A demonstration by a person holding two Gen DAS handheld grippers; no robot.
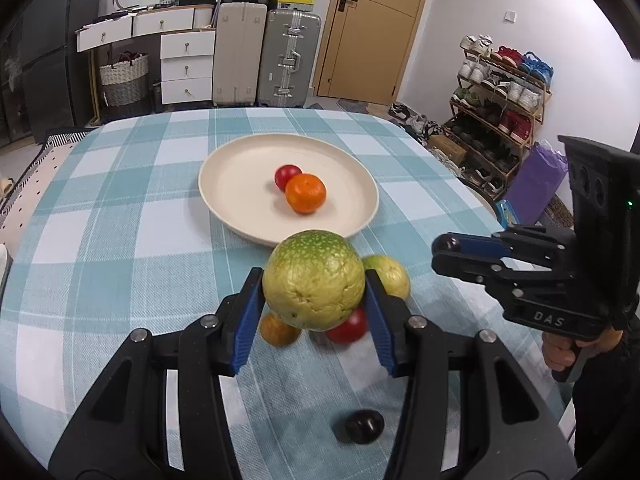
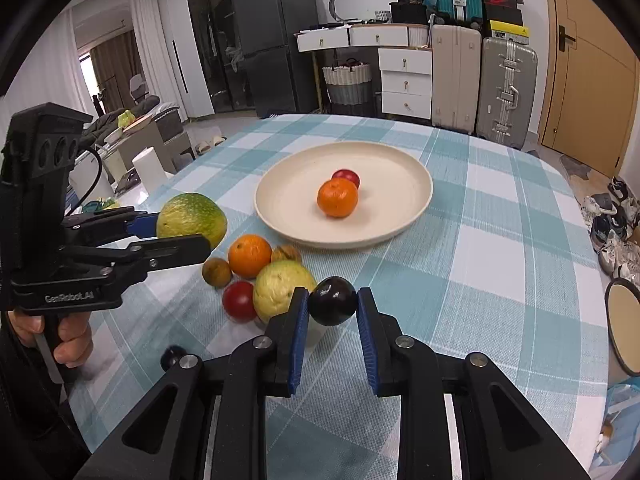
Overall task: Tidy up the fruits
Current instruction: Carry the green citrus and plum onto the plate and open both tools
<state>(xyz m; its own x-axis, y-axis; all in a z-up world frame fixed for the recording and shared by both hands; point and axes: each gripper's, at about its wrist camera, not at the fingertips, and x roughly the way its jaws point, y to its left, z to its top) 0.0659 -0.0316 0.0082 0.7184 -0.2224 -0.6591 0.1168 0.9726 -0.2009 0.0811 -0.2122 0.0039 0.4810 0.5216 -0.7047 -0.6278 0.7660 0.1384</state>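
The right tool (image 2: 333,304) grips a dark plum (image 2: 333,301) between its blue pads, lifted above the checked tabletop (image 2: 500,264). The left tool (image 1: 314,292) is clamped on a large green-yellow citrus (image 1: 314,279), also raised. Under and beside them lies a loose cluster: a red fruit (image 2: 239,301), a pale yellow-green fruit (image 2: 282,289), a small brownish fruit (image 2: 217,272), an orange (image 2: 250,255) and a walnut-like piece (image 2: 286,254). Another dark fruit (image 1: 365,426) rests near the left tool's base. Farther off, the cream plate (image 2: 400,164) holds a mandarin (image 2: 337,197) touching a small red fruit (image 2: 346,177) behind it.
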